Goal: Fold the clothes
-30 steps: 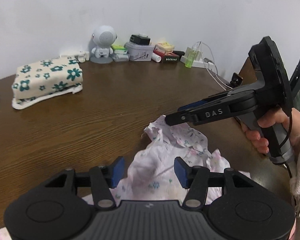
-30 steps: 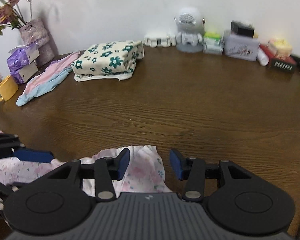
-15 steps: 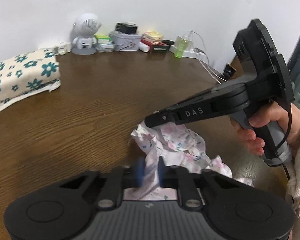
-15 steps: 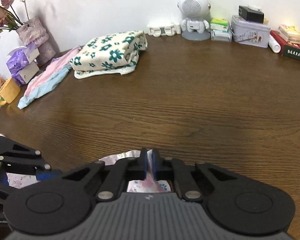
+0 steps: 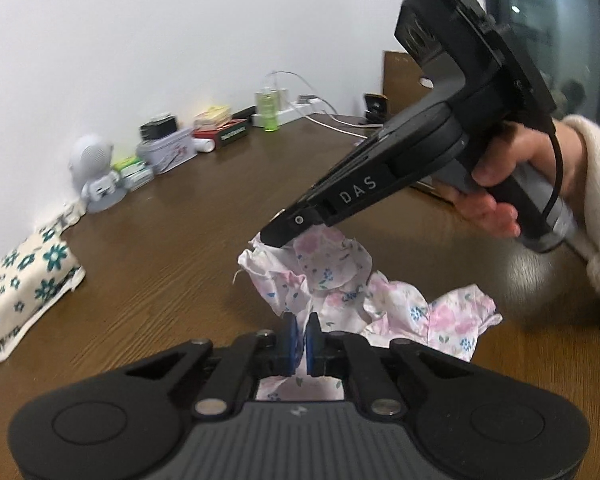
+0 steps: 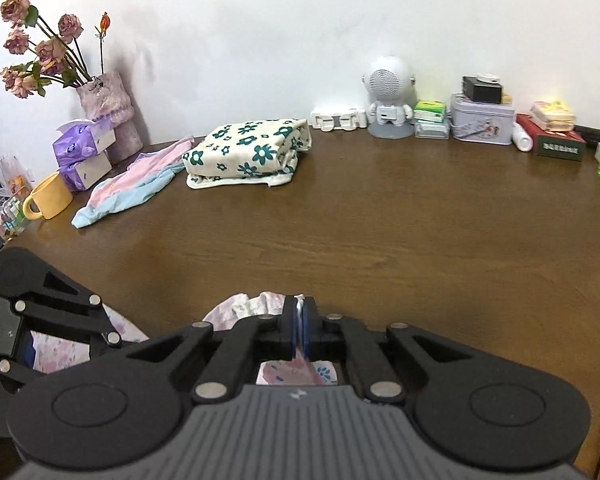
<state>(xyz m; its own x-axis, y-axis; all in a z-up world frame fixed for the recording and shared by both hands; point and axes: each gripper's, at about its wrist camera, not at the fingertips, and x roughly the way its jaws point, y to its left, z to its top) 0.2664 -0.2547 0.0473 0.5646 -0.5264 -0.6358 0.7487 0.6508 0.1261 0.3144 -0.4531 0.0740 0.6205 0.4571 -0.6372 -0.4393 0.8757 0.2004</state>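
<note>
A crumpled white garment with pink and blue flowers [image 5: 332, 280] hangs above the brown table [image 5: 172, 248], lifted at two places. My left gripper [image 5: 302, 334] is shut on its near edge, blue pads pressed on the cloth. My right gripper [image 5: 270, 238], held by a hand in a cream sleeve, is shut on the far upper edge. In the right wrist view my right gripper [image 6: 299, 320] pinches the same floral cloth [image 6: 260, 304], and the left gripper's black linkage [image 6: 56, 308] shows at lower left.
A folded cream cloth with green flowers [image 6: 246, 152] and a pink and blue garment [image 6: 132, 186] lie at the table's far left. A yellow mug [image 6: 48, 196], tissue packs [image 6: 84, 148] and a vase of flowers [image 6: 108, 112] stand beyond. A white robot figure [image 6: 390, 98], tins and boxes line the wall.
Both grippers went from open to shut on the floral garment, then rose, lifting the cloth off the table.
</note>
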